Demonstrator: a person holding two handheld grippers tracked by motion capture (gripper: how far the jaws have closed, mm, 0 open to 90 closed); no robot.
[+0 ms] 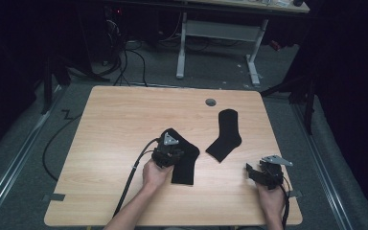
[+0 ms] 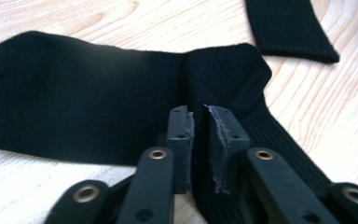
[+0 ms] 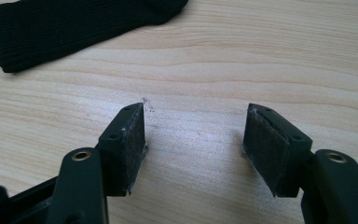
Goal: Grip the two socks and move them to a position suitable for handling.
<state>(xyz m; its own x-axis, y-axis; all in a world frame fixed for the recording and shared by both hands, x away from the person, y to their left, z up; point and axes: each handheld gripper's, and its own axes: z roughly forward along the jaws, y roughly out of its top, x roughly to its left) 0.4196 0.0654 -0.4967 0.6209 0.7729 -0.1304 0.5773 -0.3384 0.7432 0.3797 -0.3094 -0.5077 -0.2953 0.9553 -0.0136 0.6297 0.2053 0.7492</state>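
Black sock [image 1: 186,158] is lying on the light wooden table [image 1: 124,124], near the middle toward the person's side, bent at the heel. Left hand-held gripper [image 1: 171,152] is sitting right on top of it; in the left gripper view its jaws are standing nearly together with a fold of that sock [image 2: 98,93] pinched up between the pads [image 2: 219,140]. Second black sock [image 1: 225,135] is lying flat to the right, apart from the first one, below a small grey hole cover [image 1: 211,102]. Right hand-held gripper [image 1: 250,170] is hovering near the table's right front edge, jaws spread wide over bare wood, holding nothing. Second sock's ribbed cuff [image 3: 65,28] is showing ahead of it.
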